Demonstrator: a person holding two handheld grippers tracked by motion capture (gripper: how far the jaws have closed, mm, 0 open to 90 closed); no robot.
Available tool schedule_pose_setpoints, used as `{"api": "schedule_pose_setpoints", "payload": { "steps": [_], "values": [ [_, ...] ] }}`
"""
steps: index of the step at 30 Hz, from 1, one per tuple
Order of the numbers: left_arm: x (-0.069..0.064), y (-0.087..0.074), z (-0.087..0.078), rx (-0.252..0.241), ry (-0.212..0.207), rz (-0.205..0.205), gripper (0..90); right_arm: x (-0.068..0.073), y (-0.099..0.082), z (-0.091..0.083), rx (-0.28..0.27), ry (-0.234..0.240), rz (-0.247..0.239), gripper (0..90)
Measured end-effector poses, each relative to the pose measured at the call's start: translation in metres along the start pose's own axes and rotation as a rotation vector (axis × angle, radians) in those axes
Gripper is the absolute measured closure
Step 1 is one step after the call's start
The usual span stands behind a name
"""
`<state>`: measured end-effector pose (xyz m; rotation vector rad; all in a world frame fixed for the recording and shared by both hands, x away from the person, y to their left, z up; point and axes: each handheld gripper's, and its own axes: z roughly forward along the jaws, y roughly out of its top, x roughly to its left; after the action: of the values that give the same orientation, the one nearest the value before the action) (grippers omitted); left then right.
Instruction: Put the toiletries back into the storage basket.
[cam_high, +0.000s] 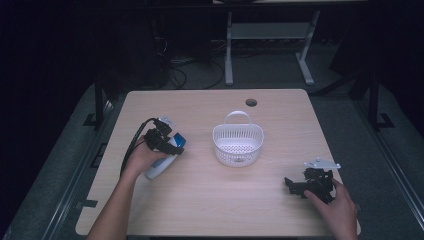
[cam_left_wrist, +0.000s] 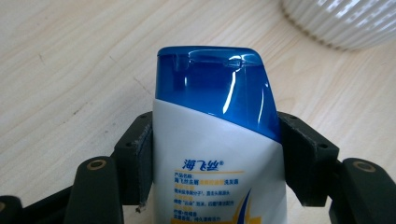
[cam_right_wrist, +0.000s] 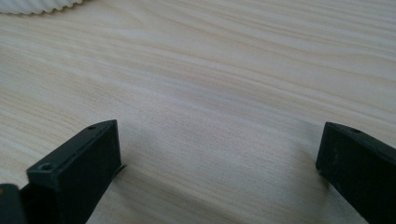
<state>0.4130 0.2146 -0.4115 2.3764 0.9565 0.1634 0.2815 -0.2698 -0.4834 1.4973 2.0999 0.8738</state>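
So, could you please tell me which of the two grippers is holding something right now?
The left gripper: its jaws clamp a white shampoo bottle with a blue cap. The right gripper is open over bare table.

Light wood-grain counter (cam_high: 200, 200) with rounded corners and a round cable hole (cam_high: 251, 102) near its far edge. Beyond it, dim grey floor (cam_high: 270, 70), a grey metal-legged table frame (cam_high: 270, 35) and loose black cables (cam_high: 185, 70); surroundings dark.
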Motion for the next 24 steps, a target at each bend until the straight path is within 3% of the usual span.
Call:
{"api": "schedule_pose_setpoints", "payload": {
  "steps": [3,9,14,20,24],
  "values": [
    [0.003,-0.004,-0.01,-0.065,-0.027,-0.016,35.4,0.0,0.0,0.0,0.0,0.0,0.0,0.0],
    [0.006,-0.009,-0.022,-0.137,-0.047,-0.037,35.5,0.0,0.0,0.0,0.0,0.0,0.0,0.0],
    [0.007,-0.012,-0.031,-0.177,-0.059,-0.032,35.6,0.0,0.0,0.0,0.0,0.0,0.0,0.0],
    [0.012,-0.02,-0.046,-0.287,-0.108,-0.033,35.7,0.0,0.0,0.0,0.0,0.0,0.0,0.0],
    [0.015,-0.022,-0.05,-0.325,-0.121,-0.015,35.8,0.0,0.0,0.0,0.0,0.0,0.0,0.0]
  ]
}}
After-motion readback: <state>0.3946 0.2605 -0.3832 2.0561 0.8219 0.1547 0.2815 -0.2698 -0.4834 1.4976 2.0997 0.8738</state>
